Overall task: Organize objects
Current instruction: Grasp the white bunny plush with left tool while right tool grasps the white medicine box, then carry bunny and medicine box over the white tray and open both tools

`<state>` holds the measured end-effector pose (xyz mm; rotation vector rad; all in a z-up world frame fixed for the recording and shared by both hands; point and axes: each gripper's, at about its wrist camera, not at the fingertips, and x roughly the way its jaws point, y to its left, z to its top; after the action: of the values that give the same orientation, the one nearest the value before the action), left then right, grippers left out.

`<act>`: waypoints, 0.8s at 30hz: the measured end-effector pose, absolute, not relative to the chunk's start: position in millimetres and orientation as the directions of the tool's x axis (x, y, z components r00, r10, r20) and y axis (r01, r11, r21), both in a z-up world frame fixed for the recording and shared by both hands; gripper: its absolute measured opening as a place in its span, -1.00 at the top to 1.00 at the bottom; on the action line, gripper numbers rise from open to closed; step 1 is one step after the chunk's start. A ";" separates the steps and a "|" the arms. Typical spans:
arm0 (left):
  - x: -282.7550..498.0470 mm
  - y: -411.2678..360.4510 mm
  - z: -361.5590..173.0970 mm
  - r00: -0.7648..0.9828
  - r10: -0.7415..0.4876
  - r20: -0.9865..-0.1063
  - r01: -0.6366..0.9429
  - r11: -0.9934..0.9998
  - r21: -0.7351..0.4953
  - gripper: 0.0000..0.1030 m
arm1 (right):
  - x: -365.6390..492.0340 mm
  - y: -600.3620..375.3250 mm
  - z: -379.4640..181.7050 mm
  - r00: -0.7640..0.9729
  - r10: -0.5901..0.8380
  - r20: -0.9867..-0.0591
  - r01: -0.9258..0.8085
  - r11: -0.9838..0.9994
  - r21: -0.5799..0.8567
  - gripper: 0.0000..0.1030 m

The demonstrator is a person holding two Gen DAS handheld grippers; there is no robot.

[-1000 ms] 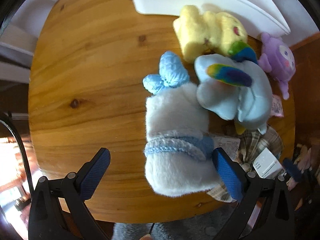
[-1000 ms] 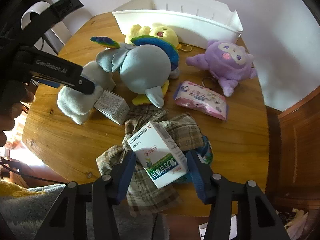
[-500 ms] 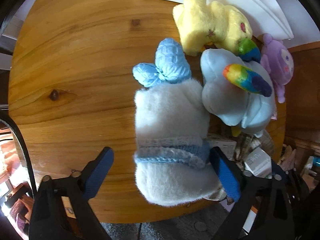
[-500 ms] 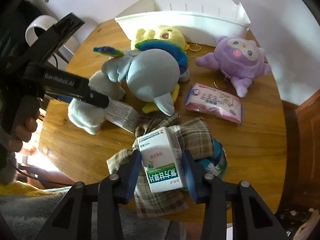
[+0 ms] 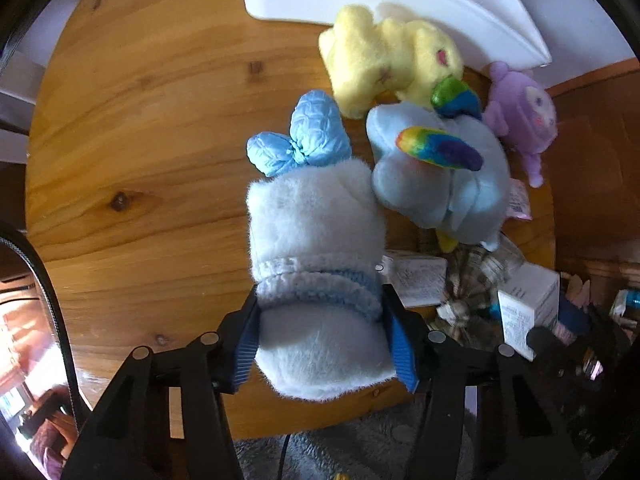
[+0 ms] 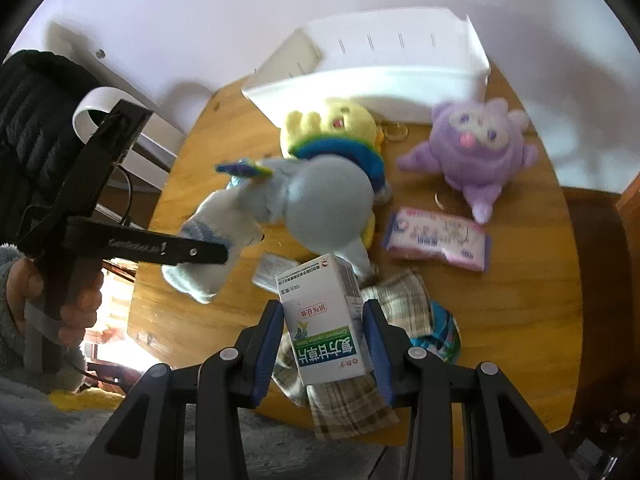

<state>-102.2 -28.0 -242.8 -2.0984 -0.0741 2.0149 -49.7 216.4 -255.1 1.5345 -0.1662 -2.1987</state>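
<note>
A fluffy white plush (image 5: 316, 220) with a blue bow lies on the round wooden table (image 5: 140, 120). My left gripper (image 5: 322, 320) is closing on it, and both blue pads press its sides at the knitted blue band. From the right wrist view, that left gripper (image 6: 192, 250) is held by a hand at the left and the plush (image 6: 208, 236) sits in it. My right gripper (image 6: 324, 320) is shut on a white and green medicine box (image 6: 316, 284), held just above a plaid cloth (image 6: 392, 308).
A yellow plush (image 6: 332, 120), a grey-blue plush with rainbow wings (image 6: 328, 204) and a purple plush (image 6: 476, 152) crowd the table's middle. A pink tissue pack (image 6: 436, 238) lies to the right. A white bin (image 6: 380, 80) stands at the back. A small flat box (image 5: 416, 276) lies beside the cloth.
The left jaws went from wide open to pressing on the white plush. The right gripper rose and tipped upward with the medicine box in it.
</note>
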 end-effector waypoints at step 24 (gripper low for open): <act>-146.2 -47.0 -23.8 -0.486 0.325 -0.811 -0.362 -0.920 -0.152 -0.15 | -121.7 206.0 -36.0 -0.596 -0.363 -0.716 0.299 -0.928 0.221 0.19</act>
<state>-146.2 -47.0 -23.8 -1.3027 0.0552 2.4098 -121.7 206.0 -36.0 1.1526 -0.1092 -2.5146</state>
